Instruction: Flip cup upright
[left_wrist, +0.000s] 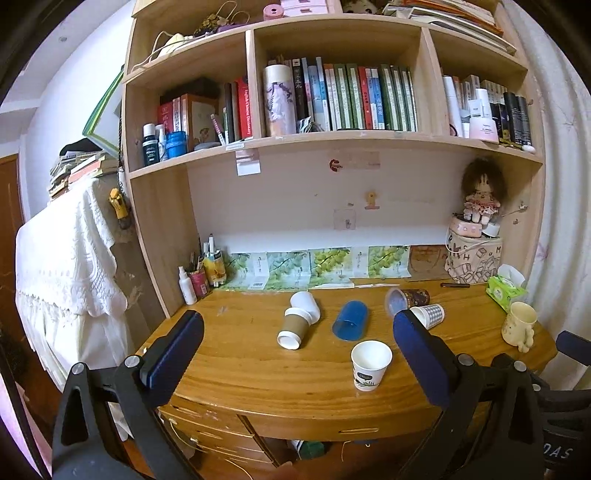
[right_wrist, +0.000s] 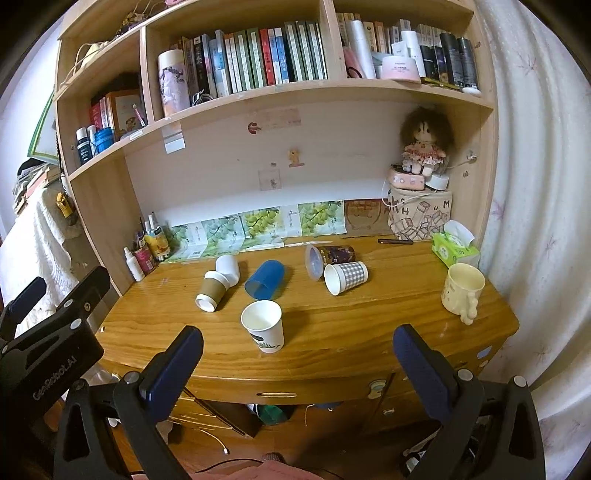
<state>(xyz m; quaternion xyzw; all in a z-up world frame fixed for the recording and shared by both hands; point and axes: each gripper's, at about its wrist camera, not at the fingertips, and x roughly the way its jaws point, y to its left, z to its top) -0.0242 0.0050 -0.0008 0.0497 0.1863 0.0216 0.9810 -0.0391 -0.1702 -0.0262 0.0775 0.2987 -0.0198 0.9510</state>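
The wooden desk (right_wrist: 369, 332) held several cups. A blue cup (right_wrist: 265, 283) lay on its side mid-desk, a checked cup (right_wrist: 345, 277) tipped to its right, a white paper cup (right_wrist: 263, 325) upright nearer. The left gripper (left_wrist: 297, 345) and right gripper (right_wrist: 297, 360) hovered spread, empty.

You have a wooden desk (right_wrist: 369, 343) beneath a bookshelf (right_wrist: 258, 94) packed with upright books (right_wrist: 258, 55). At the back right, a curly-haired doll (right_wrist: 424, 144) sits on a pink case (right_wrist: 406, 181) atop a printed bag (right_wrist: 421, 218). Just in front of that sits a green tissue pack (right_wrist: 454, 251). A dark pen (right_wrist: 395, 242) lies near the bag. At the back left you see a pen holder (right_wrist: 144, 254) beside a white spray bottle (right_wrist: 133, 264). Grape-print sheets (right_wrist: 258, 221), possibly booklets, line the back wall
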